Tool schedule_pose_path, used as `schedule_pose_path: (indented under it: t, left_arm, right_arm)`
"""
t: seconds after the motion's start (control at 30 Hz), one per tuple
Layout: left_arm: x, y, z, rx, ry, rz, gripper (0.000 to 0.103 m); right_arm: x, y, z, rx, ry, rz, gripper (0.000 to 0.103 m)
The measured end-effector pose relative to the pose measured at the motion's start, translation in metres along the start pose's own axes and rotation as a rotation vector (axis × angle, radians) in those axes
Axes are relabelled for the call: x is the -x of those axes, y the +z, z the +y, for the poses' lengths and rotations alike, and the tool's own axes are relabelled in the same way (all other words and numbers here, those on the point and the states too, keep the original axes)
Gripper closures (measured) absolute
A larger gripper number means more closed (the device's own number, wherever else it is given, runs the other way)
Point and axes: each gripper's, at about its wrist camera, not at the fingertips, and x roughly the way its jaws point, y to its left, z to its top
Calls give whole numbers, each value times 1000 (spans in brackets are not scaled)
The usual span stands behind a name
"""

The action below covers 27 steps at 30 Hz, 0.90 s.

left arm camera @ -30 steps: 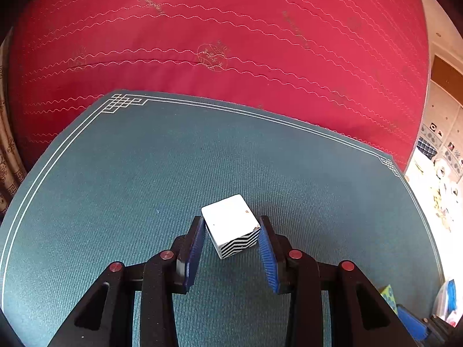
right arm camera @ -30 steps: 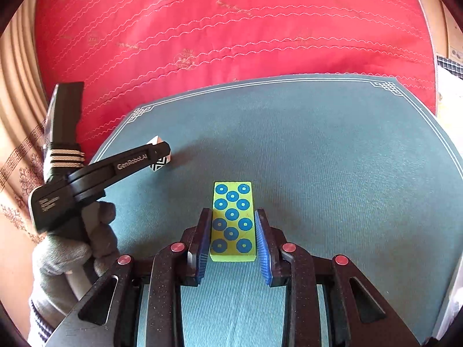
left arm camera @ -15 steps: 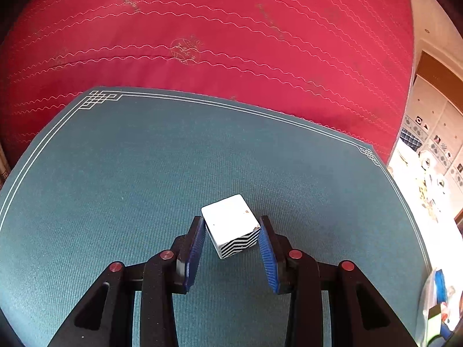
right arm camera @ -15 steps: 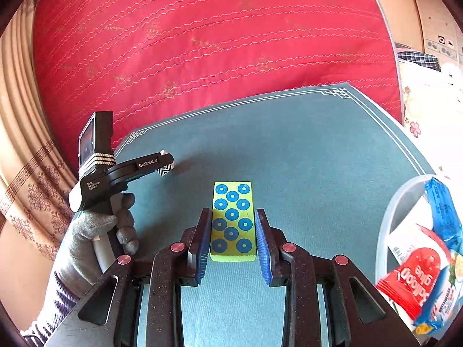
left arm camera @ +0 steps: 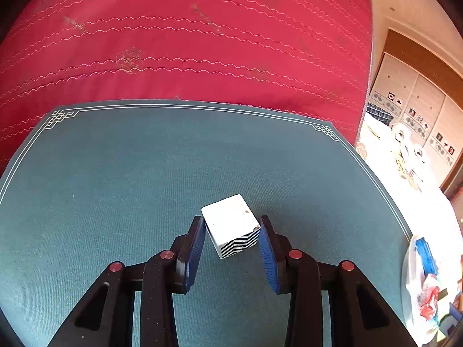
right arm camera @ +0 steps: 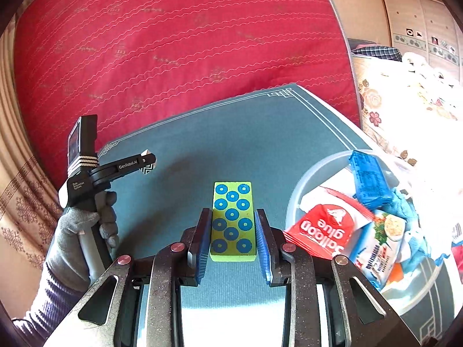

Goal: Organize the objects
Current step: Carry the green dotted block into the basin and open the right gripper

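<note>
Teal felt mat point(left arm camera: 121, 179), white-bordered, lying on a red quilt point(left arm camera: 185, 43); bare mat extends ahead to its far edge and to the left. Left gripper point(left arm camera: 231, 231) pinches a white cube with zigzag-striped sides point(left arm camera: 231, 225) by two corners, raised above mid-mat. Right gripper point(right arm camera: 233, 228) clamps a green block with blue dots point(right arm camera: 233, 219), level, pointing forward. A clear tub point(right arm camera: 295, 202) of packets stands just right of it. The gloved left hand point(right arm camera: 84, 225) grips its handle upright at the mat's left edge.
</note>
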Motion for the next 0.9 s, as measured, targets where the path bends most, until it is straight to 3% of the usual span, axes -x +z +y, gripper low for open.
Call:
schedule_pose_path:
  t: [0.5, 0.9]
  left_arm:
    - [17, -12, -55, -127, -122, 4, 63]
    - [24, -20, -82, -188, -186, 6, 63]
  right_arm:
    - [46, -4, -60, -67, -181, -34, 73]
    - [51, -14, -116, -169, -282, -12, 73]
